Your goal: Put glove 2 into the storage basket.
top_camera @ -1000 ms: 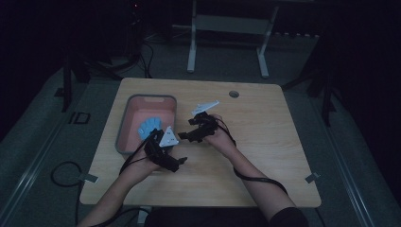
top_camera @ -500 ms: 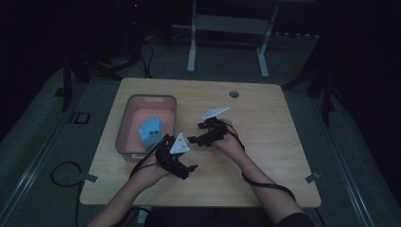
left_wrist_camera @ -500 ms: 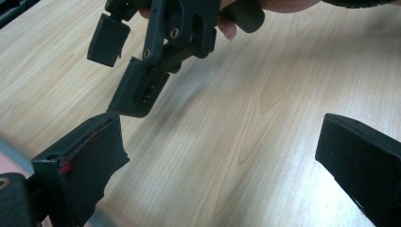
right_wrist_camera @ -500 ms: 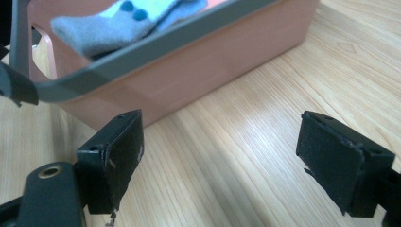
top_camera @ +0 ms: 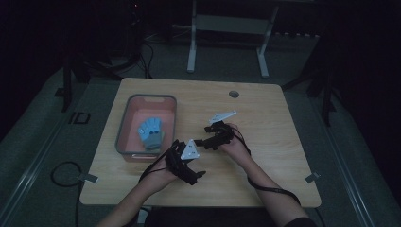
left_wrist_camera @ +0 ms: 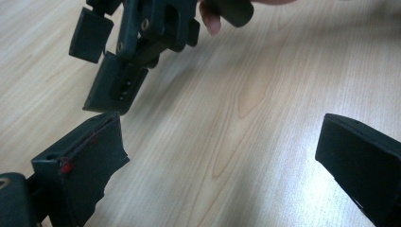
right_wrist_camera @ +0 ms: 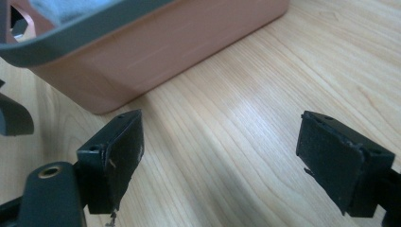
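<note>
— Blue glove [top_camera: 150, 133], is that the thing nearest the grippers?

— Yes. It lies flat inside the pink bin [top_camera: 124, 126], up and to the left of the left gripper [top_camera: 197, 175] in the high view, near it but not touching. A pale blue edge of it peeks over the bin's grey rim in the right gripper view.

— And the right gripper?

— The right gripper [top_camera: 197, 142] sits just right of the bin, pointing toward it. In its own view the bin's pink wall [right_wrist_camera: 156, 52] stands close ahead of the jaws, which are spread wide with only bare wood between them.

— Left gripper the same?

— Its jaws are also spread wide apart over the wooden table [left_wrist_camera: 246, 118], gripping nothing. The right gripper's jaws show just ahead of its left jaw in that view, very near; I cannot tell whether they touch.

— So both are outside the bin?

— Both are over the table beside the bin's near right corner, the glove apart from each.
</note>
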Demonstrator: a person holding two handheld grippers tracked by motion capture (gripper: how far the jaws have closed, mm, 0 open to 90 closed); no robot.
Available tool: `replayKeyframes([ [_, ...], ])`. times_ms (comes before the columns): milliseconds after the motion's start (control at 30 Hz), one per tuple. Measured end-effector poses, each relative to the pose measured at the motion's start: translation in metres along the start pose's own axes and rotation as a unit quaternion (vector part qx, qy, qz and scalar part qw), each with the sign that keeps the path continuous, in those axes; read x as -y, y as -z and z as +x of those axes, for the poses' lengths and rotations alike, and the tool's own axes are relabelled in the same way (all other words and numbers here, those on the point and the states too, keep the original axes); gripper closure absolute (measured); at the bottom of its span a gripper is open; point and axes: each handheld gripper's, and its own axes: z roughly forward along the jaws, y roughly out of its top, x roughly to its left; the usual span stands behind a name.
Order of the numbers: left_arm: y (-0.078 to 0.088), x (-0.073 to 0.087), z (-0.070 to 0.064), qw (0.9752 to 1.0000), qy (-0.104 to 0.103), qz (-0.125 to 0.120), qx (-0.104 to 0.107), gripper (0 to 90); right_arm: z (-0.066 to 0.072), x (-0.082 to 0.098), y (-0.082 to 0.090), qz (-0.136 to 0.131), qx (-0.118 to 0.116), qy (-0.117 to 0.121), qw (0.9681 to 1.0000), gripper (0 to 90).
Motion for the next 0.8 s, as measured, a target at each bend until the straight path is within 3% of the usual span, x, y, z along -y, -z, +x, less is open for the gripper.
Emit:
replayKeyframes([
  [333,-0.018,0.009,-0.005,0.9999,0.002,0.008,0.007,1.8,-0.002,0.011,-0.004,0.003,0.010,0.003,0.9999,15.3],
  [800,-0.032,0.023,-0.003,0.9995,0.025,0.016,0.011,1.8,-0.005,0.022,-0.014,0.003,0.032,0.009,0.9994,14.6],
])
